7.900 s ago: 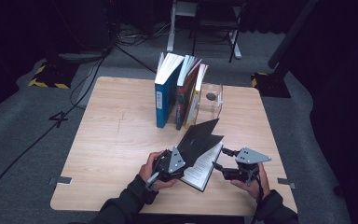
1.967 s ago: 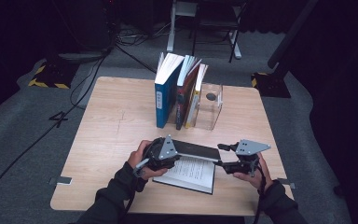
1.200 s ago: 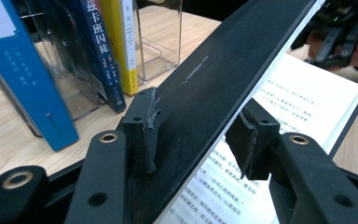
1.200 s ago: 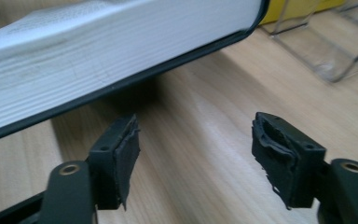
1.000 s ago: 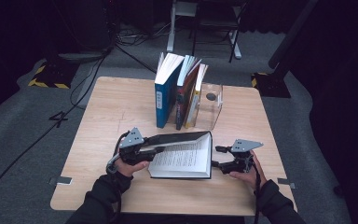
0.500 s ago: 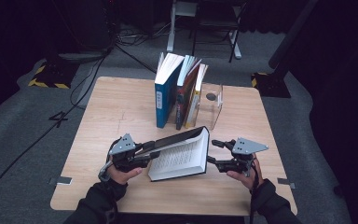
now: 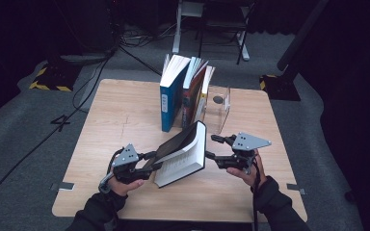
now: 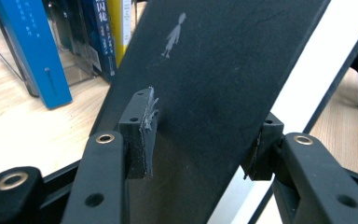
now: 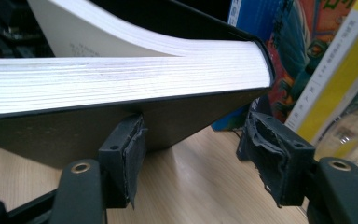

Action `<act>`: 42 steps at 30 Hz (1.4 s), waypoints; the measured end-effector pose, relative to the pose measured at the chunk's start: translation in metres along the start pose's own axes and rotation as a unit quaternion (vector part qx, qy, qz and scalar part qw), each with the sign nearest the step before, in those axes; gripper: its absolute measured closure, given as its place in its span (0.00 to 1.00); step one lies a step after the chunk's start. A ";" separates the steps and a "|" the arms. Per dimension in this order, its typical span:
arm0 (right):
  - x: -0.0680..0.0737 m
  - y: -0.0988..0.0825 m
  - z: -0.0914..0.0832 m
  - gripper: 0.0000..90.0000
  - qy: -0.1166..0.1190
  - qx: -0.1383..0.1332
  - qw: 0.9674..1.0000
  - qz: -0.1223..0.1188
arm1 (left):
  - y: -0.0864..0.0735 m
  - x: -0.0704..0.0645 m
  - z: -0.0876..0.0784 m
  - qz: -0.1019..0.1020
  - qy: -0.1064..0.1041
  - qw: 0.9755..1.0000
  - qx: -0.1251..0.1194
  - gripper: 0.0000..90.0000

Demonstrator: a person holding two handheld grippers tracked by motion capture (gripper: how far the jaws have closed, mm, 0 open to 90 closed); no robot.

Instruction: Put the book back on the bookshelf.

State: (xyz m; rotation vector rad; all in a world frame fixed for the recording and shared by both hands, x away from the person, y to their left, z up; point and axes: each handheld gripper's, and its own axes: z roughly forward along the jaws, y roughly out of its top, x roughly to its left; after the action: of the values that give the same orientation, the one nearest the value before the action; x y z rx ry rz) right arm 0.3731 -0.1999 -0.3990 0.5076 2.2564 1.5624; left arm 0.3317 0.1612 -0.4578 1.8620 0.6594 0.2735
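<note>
Grippers in both hands work a black-covered book (image 7: 182, 153) near the front edge of a wooden table (image 7: 120, 115), seen from the high view. The book is raised at a tilt, its far right corner lifted off the tabletop and its white page block turned toward the person.

The left gripper (image 7: 150, 161) has the book's cover between its jaws: in the left gripper view the black cover (image 8: 214, 93) runs slantwise through the gap, the left pad (image 8: 142, 133) lying against it and the right pad against its white edge, so the jaws are clamped on the book, having eased slightly wider in the last instant.

The right gripper (image 7: 211, 147) sits just beside the book's right edge. In the right gripper view the left pad (image 9: 126, 158) touches the underside of the lower cover while the right pad (image 9: 272, 156) stands clear over bare wood, so that grip is not made; those jaws have just been narrowing, with only a corner of the book between them.

Behind the book, near the table's middle, a blue book (image 7: 171, 98) and two more volumes (image 7: 197, 91) stand upright, leaning against a clear plastic bookend (image 7: 219, 108). The lifted corner comes close to that row; whether it touches cannot be told.
</note>
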 end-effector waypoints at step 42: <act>0.020 0.020 -0.018 0.28 -0.007 0.018 0.997 -0.071 | 0.006 -0.020 0.072 0.050 -0.084 0.993 0.064 0.64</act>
State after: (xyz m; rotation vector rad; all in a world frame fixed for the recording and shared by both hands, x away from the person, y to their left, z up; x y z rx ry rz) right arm 0.3490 -0.1990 -0.3761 0.3576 2.2605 1.4458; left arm 0.3522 0.0918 -0.4776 2.0189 0.4781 0.1409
